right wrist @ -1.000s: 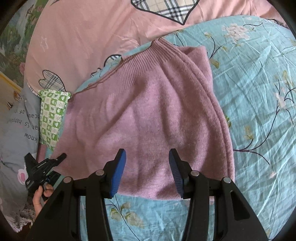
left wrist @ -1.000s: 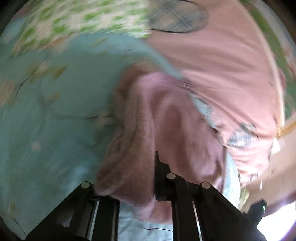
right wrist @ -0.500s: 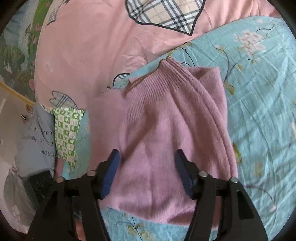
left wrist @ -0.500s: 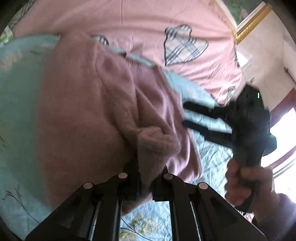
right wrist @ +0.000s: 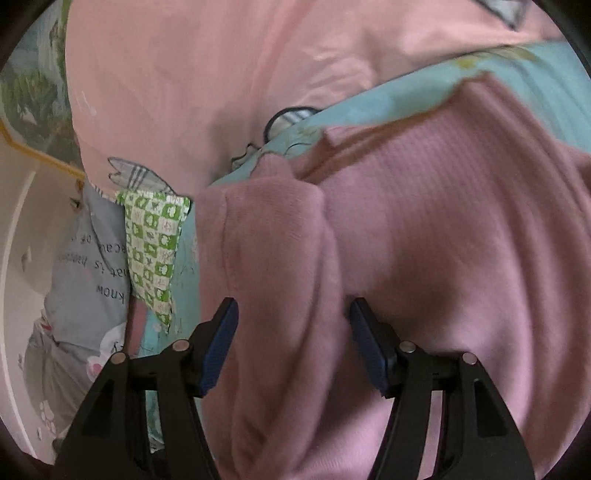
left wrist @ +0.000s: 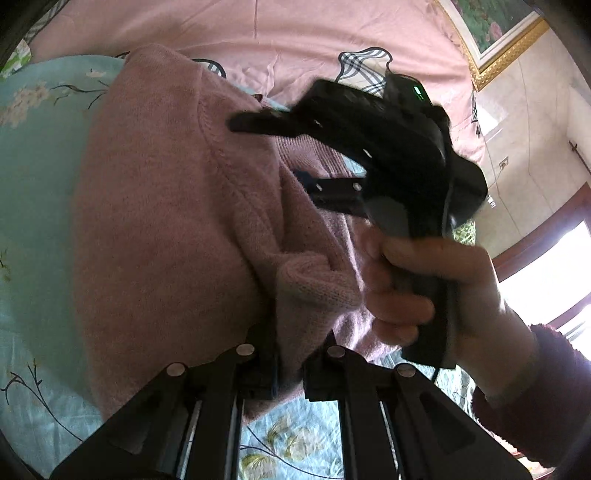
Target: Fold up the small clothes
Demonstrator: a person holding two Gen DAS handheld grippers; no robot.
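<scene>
A pink knitted sweater [left wrist: 159,221] lies on a light blue flowered sheet [left wrist: 33,155]. My left gripper [left wrist: 291,354] is shut on a bunched fold of the sweater and holds it over the sweater's body. In the left wrist view my right gripper [left wrist: 280,155], held in a hand, hovers open above the sweater's ribbed edge. In the right wrist view the right gripper [right wrist: 291,332] is open with the sweater [right wrist: 443,258] close under and between its blue-padded fingers [right wrist: 221,332]. A folded-over sleeve or side lies on the left part.
A pink quilt [left wrist: 258,40] with plaid heart patches lies beyond the sweater. A green checked cloth [right wrist: 153,243] and a grey printed garment [right wrist: 85,266] lie at the bed's left edge. A framed picture [left wrist: 491,26] hangs on the wall.
My left gripper has carried the gripped part of the sweater across and over its body. My right gripper has moved down and closer to the sweater, staying open.
</scene>
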